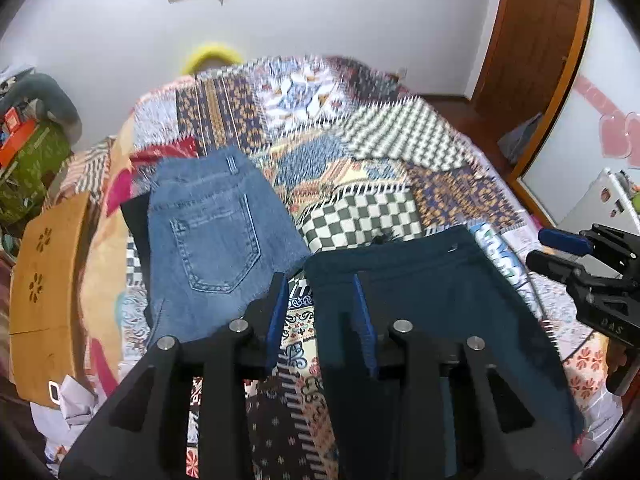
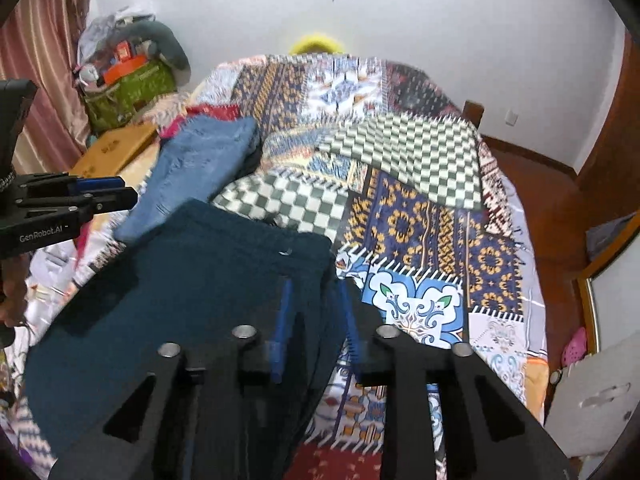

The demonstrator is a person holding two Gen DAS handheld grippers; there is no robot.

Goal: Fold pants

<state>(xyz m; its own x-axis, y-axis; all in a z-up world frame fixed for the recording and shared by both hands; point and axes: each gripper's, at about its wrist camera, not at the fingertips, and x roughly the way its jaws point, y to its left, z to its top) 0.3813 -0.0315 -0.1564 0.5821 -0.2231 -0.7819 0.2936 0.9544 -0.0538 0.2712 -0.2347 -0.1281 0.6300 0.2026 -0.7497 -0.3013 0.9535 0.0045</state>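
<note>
Dark teal pants [image 1: 432, 292] lie folded on the patchwork bedspread [image 1: 360, 160]; they also show in the right wrist view [image 2: 200, 280]. My left gripper [image 1: 322, 280] is open above their left edge, jaws apart with nothing between them. My right gripper [image 2: 314, 286] is open over the pants' right edge, its fingers straddling the cloth edge. The right gripper shows at the right of the left wrist view [image 1: 552, 250], the left gripper at the left of the right wrist view [image 2: 120, 192]. Folded blue jeans [image 1: 212, 232] lie to the left of the teal pants.
A wooden board [image 1: 44, 292] lies at the bed's left edge. A green bag [image 2: 128, 92] with clutter stands at the back left. A wooden door [image 1: 532, 40] and brown floor are on the right. A yellow object [image 1: 212, 56] sits behind the bed's far end.
</note>
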